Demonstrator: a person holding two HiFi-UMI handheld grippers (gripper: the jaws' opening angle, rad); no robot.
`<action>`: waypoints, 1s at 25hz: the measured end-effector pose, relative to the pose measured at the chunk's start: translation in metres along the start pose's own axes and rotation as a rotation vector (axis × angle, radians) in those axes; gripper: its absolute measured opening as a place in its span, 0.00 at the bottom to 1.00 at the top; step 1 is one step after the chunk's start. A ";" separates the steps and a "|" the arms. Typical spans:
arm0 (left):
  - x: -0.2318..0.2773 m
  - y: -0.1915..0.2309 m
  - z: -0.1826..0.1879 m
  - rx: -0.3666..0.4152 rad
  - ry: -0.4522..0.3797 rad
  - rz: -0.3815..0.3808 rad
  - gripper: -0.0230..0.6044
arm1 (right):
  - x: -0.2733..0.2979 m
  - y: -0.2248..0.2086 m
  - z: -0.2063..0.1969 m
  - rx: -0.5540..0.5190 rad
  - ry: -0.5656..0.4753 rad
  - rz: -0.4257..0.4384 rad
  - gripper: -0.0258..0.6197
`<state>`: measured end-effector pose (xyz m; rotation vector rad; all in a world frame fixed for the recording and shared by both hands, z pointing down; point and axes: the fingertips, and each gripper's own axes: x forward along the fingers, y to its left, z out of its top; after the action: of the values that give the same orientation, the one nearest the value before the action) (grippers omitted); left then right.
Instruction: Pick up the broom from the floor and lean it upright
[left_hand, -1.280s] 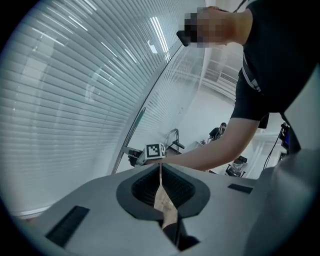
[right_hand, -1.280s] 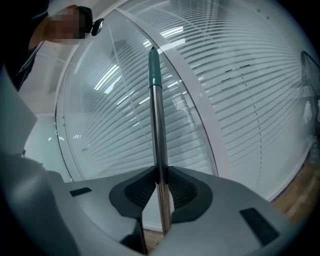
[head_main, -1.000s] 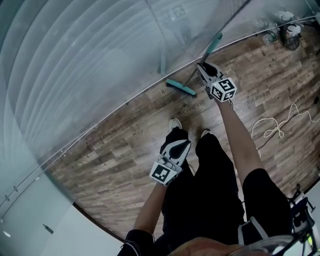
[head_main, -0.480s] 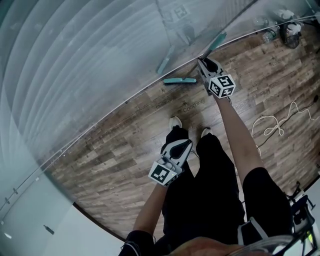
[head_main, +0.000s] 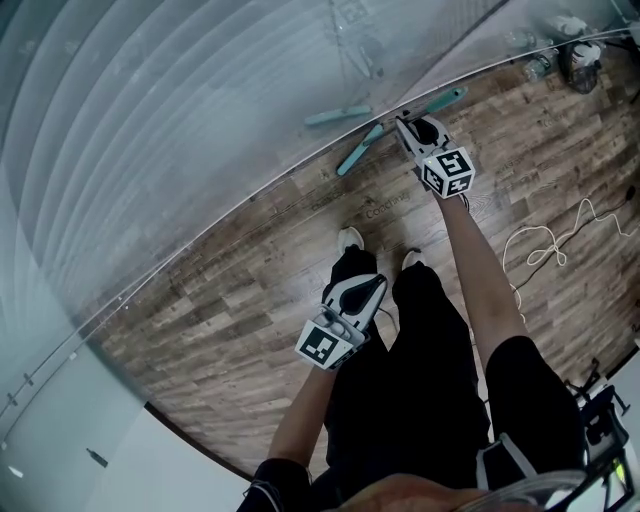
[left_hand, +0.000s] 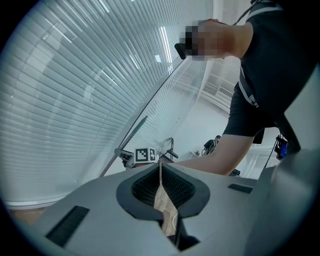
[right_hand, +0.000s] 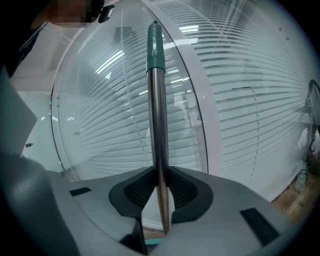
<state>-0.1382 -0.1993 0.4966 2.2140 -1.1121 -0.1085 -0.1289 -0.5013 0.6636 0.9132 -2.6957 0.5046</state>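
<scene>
Glass wall (head_main: 200, 120): curved, with slatted blinds behind it; it fills the upper left of the head view and meets the floor along a rail.
Floor (head_main: 250, 330): wood planks in mixed brown tones.
Person (head_main: 420, 380): stands in black trousers and light shoes, facing the wall, right arm stretched forward.
Broom (head_main: 358, 152): at the foot of the glass wall, its teal head low by the rail. Its metal handle (right_hand: 159, 125) stands upright, with a teal grip at the top. Whether the head touches the floor I cannot tell.
Right gripper (head_main: 408, 125): held out at the wall; its jaws are opening, with the handle between them and both pads touching it.
Left gripper (head_main: 372, 290): low in front of the thighs, well apart from the broom, jaws together with nothing in them.
Cord (head_main: 555, 245): pale and looped, on the floor to the person's right.
</scene>
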 end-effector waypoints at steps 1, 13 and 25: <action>-0.003 -0.002 0.001 -0.003 0.004 0.000 0.08 | -0.007 0.003 0.000 0.001 0.017 -0.001 0.18; -0.027 -0.046 0.037 -0.022 0.003 0.006 0.08 | -0.103 0.035 0.019 0.070 0.105 -0.030 0.18; -0.024 -0.027 0.043 -0.072 -0.063 -0.001 0.08 | -0.031 0.016 -0.055 0.095 0.267 -0.167 0.18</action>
<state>-0.1501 -0.1922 0.4424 2.1606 -1.1232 -0.2176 -0.1087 -0.4507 0.6994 1.0061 -2.3514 0.6707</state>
